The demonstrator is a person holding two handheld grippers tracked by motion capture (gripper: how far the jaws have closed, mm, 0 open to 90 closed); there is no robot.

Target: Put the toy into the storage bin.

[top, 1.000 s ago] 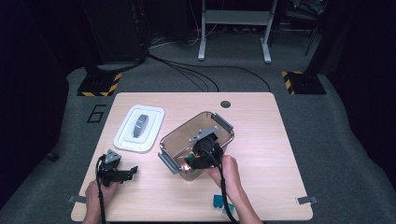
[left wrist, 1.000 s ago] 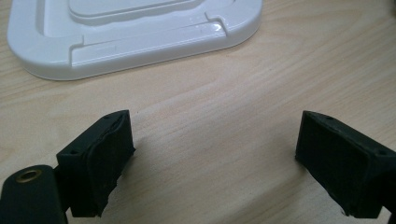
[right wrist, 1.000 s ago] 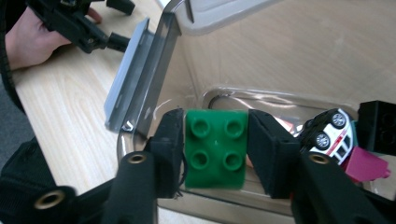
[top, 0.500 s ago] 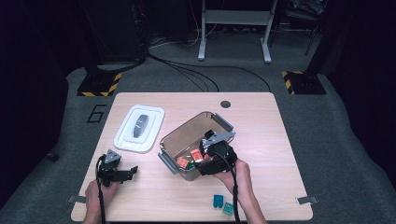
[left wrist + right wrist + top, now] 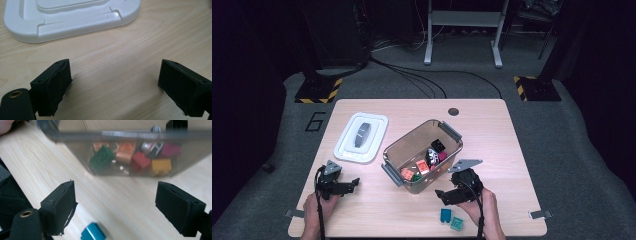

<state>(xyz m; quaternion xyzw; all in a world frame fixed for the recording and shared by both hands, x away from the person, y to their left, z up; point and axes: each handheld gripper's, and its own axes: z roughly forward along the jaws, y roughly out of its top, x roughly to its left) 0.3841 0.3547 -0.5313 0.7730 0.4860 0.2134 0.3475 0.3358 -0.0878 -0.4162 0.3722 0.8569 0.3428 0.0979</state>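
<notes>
High view: we see a wooden table (image 5: pixel 492 150) with a clear bin (image 5: pixel 409 137) at its middle; every place below is told from that bin.
Left gripper (image 5: pixel 354 182): left of the bin and nearer to us, its jaws spread wide with only bare table between them.
Lid (image 5: pixel 362 137): white, lying flat just left of the bin, apart from it.
Right gripper (image 5: pixel 443 196): just in front of the bin's near right corner; its jaws have just been opening and stand released, gripping nothing.
Teal bricks (image 5: pixel 445 215): on the table in front of the bin, close under the right gripper. In the right gripper view one of them (image 5: pixel 92 232) lies low between the jaws, untouched.
Step in hand: we judge it is picking up a teal brick to drop into the bin.
Doing it well: we square the jaws on two flat opposite sides of the nearer brick, come down until the pads straddle it, and keep clear of its neighbour and the bin wall. We close only once centred, then lift straight up before crossing the rim.
Count, grippers: two.
Count, lid: one.
Count, bin: one.
Count, loose pieces (image 5: pixel 140 161) in the bin: at least seven, of mixed colours, as far as we can tell through the wall.
Count, teal bricks outside the bin: two.
</notes>
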